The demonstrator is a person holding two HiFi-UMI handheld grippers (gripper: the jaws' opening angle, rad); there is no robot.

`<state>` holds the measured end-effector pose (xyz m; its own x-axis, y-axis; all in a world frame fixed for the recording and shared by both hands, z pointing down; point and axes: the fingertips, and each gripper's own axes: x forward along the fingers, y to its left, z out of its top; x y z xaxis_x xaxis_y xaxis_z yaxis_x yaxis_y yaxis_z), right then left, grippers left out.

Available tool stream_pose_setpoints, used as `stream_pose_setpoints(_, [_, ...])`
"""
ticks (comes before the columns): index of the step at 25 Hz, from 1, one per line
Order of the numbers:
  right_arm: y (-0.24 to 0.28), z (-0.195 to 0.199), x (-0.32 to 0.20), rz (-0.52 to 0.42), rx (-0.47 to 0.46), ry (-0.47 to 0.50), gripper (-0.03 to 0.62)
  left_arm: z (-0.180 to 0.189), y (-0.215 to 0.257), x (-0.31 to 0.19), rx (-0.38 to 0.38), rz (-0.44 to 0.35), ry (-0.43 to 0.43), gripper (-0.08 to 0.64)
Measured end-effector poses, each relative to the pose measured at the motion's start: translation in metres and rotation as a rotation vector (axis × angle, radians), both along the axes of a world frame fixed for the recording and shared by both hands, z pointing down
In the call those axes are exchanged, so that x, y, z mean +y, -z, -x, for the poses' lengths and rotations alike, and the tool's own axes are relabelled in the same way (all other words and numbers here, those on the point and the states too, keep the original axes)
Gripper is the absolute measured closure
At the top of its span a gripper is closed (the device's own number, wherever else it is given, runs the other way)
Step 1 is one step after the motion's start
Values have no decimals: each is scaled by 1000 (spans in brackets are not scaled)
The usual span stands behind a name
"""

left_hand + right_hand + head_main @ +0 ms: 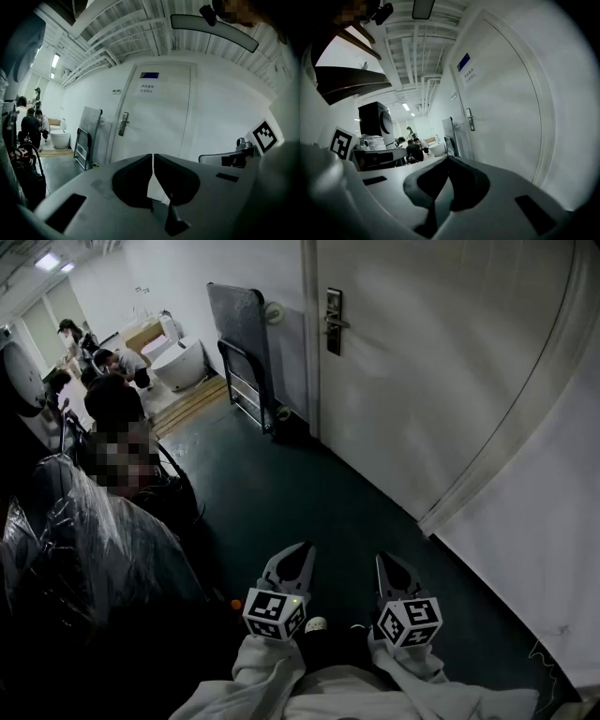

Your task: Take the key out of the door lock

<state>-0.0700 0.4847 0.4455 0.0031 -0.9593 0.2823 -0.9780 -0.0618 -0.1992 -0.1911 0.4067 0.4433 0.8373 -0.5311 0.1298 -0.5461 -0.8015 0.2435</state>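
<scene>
**What the views are leaving unclear**

The door lock [333, 322] is showing as a small metal plate with a lever in all three views, and whether a key is sitting in it is too small to tell. The head view's top edge is cutting off the door [441, 352]. On the door, the printed notice [146, 87] is appearing too small to read. The far people [117, 362] are showing as tiny figures, and what they are doing is unclear. The plastic-wrapped bundle [66, 540] is running off the left edge, and the bottom edge is cutting off the white sleeves [267, 671].
</scene>
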Motion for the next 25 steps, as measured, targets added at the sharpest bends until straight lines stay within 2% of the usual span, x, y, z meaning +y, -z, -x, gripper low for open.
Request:
stream_pose_setpoints(14, [-7,2,-12,12,-12,-15,540,4,-2,-8,-3,-3,1,538])
stream_pose_setpoints(25, [-14,22,-29,18,-15,-22,541,21,-11,-20,-15,6,-21,538])
